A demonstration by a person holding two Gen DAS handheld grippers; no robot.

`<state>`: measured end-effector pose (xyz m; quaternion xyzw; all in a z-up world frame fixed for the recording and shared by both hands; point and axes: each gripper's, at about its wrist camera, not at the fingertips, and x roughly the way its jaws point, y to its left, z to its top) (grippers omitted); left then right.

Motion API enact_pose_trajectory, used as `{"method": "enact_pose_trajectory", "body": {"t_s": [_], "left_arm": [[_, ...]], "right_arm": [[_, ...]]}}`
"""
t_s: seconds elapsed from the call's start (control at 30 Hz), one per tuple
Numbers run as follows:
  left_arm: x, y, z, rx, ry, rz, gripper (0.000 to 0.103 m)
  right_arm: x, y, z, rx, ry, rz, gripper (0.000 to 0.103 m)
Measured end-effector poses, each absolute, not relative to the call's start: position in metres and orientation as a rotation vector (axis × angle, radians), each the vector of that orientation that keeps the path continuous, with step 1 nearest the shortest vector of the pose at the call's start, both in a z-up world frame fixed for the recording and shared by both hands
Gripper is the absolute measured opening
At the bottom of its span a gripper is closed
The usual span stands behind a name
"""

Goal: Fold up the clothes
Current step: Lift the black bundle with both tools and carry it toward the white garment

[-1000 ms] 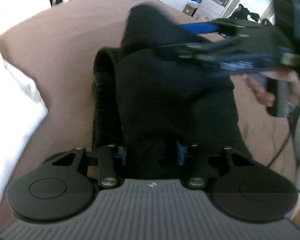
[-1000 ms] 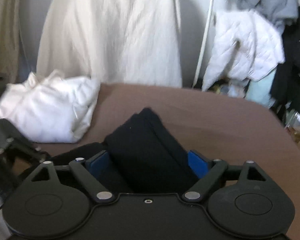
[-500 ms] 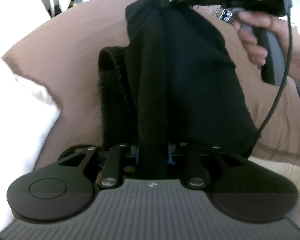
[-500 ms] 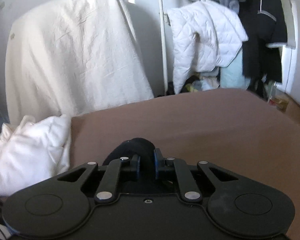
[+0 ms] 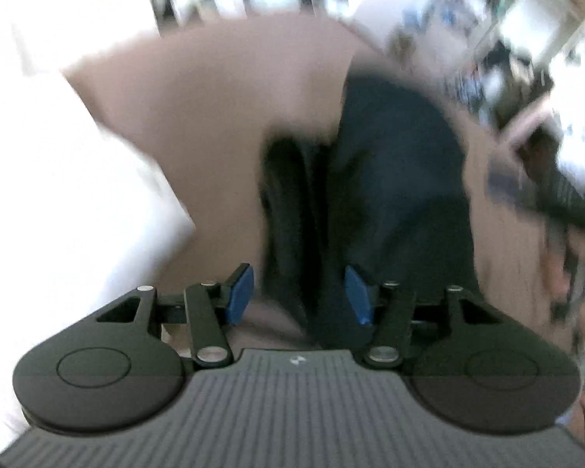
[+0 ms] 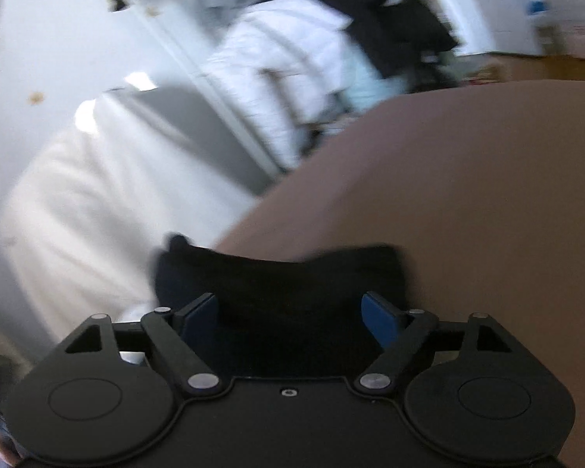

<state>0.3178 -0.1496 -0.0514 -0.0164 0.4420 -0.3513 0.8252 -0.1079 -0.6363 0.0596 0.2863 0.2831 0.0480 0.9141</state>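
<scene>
Garment: black garment, folded into a thick bundle, lying on the brown bed; a ribbed dark band shows along its left edge in the left wrist view. In the right wrist view the same cloth sits low, just ahead of the fingers.

Left hand-held gripper: jaws apart and opening; the near edge of the garment lies between the blue pads, which do not press on it.

Right hand-held gripper: jaws spread wide and opening; black cloth lies between the pads but is not pinched. In the left wrist view this tool and the hand on it appear only as a blur at the right edge.

Reason for placement: judged, the bundle is being let go at both ends so the fold rests flat under its own weight; the step looks like a release, with smoothing or the next item to follow.

Surface: bed with a plain brown cover, smooth around the garment; white bedding at its left side.

Room: white cloth-draped shape against a pale wall; quilted white jacket and dark clothes hanging behind; cluttered shelves, blurred.
</scene>
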Motion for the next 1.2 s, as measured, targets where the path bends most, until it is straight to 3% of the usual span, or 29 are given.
{"method": "enact_pose_trajectory", "body": {"t_s": [0.13, 0.37, 0.43, 0.7, 0.77, 0.8, 0.83, 0.9, 0.93, 1.2], "left_arm": [[0.313, -0.152, -0.045, -0.122, 0.841, -0.836, 0.073], [0.342, -0.190, -0.112, -0.147, 1.010, -0.828, 0.084], [0.354, -0.192, -0.131, -0.146, 1.053, -0.793, 0.103], [0.386, -0.197, -0.179, -0.401, 1.169, -0.789, 0.103], [0.382, -0.205, -0.174, -0.391, 1.160, -0.795, 0.090], [0.378, -0.208, -0.168, -0.368, 1.147, -0.805, 0.072], [0.373, -0.207, -0.159, -0.345, 1.129, -0.823, 0.062], [0.363, -0.206, -0.142, -0.299, 1.091, -0.858, 0.054], [0.359, -0.202, -0.135, -0.291, 1.073, -0.874, 0.049], [0.324, -0.139, -0.080, -0.473, 0.925, -0.955, 0.049]], "right_arm": [[-0.120, -0.654, 0.036, 0.650, 0.686, 0.158, 0.086], [-0.106, -0.643, -0.032, 0.849, 0.832, 0.367, 0.088], [-0.097, -0.637, -0.040, 0.855, 0.831, 0.388, 0.093], [-0.029, -0.616, -0.056, 0.874, 0.827, 0.436, 0.099], [-0.028, -0.606, -0.040, 0.792, 0.793, 0.426, 0.089], [-0.028, -0.601, -0.032, 0.748, 0.775, 0.421, 0.077], [-0.028, -0.596, -0.024, 0.704, 0.756, 0.416, 0.069], [-0.036, -0.592, -0.004, 0.664, 0.722, 0.442, 0.053], [-0.040, -0.591, 0.005, 0.646, 0.705, 0.457, 0.052], [-0.065, -0.546, 0.109, 0.497, 0.498, 0.590, 0.046]]}}
